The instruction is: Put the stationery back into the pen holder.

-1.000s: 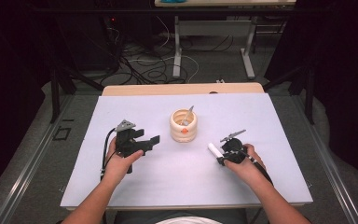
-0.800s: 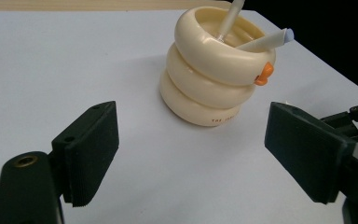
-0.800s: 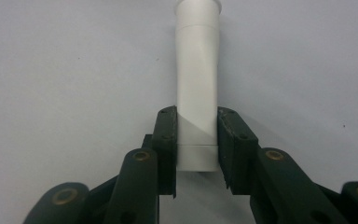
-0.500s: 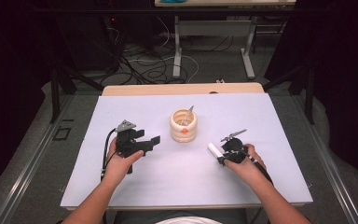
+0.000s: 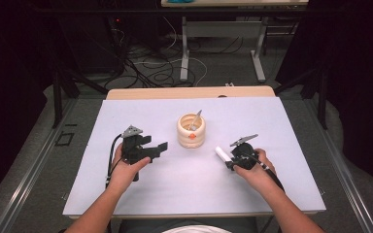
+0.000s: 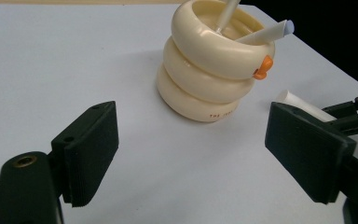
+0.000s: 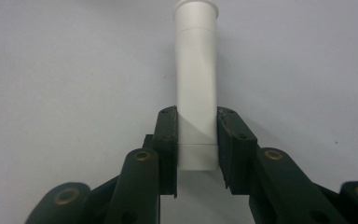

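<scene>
1. Two grippers were in hand at the surface (image 5: 126, 194), which was covered by a pale lavender-white sheet. The left gripper (image 5: 158, 147) stood with its jaws spread wide and nothing between them. The right gripper (image 5: 228, 163) was clamped on a white tube (image 5: 222, 154).
2. Seen from the right gripper view, the white tube (image 7: 196, 88) ran straight up from between the jaws. Its near end sat level with the pads, its far flared end was cut off at the top edge, and what lay beyond could not be seen.
3. In the left gripper view, the white tube (image 6: 300, 105) was partly hidden behind the left gripper's own jaw, just beside the cream holder (image 6: 212, 70).
4. The cream holder (image 5: 191, 131), shaped as three stacked rings with a small orange knob, stood near the middle of the surface between the two grippers. Two pale sticks (image 6: 265, 33) leaned inside it; their lower ends were hidden by its wall, and one was cut off at the top.
5. Small reddish writing ran along the holder's lowest ring, beginning "THE"; the rest was too small to read.
6. Beyond the sheet a strip of wooden edge showed. The room behind was dark, with loose cables (image 5: 150, 68) on a grey floor and the metal legs of another table (image 5: 184, 53).
</scene>
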`<state>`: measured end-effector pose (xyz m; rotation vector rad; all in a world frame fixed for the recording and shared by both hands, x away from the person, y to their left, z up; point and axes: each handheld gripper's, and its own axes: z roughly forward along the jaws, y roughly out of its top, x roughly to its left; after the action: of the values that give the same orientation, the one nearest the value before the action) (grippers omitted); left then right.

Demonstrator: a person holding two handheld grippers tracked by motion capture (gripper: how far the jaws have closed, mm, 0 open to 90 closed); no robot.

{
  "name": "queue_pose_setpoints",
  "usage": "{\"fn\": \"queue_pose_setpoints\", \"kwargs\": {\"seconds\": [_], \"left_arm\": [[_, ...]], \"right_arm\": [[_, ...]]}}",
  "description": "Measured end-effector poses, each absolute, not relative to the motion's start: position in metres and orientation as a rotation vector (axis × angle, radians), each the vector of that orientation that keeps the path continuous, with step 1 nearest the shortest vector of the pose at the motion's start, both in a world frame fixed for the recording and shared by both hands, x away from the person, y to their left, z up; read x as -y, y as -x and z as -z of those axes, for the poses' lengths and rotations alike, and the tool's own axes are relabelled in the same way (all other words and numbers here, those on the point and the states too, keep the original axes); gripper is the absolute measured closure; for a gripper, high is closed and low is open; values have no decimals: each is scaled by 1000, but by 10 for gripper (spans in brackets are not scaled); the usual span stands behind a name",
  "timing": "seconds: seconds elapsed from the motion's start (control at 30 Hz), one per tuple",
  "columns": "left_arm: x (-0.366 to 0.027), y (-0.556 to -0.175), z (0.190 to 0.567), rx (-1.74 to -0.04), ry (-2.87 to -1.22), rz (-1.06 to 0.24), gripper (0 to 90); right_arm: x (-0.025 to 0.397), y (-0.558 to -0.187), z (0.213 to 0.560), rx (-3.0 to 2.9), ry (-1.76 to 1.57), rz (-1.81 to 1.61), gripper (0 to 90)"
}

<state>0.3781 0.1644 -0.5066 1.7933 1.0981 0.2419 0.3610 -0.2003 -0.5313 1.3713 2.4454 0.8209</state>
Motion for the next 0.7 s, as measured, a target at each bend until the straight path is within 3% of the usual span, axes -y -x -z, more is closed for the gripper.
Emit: {"fn": "queue_pose_setpoints", "kwargs": {"seconds": [0.7], "left_arm": [[-160,-376,505,-1091,-1770,-242,171]], "right_arm": [[194,-351,510,-2344,-1163,-1012,714]]}}
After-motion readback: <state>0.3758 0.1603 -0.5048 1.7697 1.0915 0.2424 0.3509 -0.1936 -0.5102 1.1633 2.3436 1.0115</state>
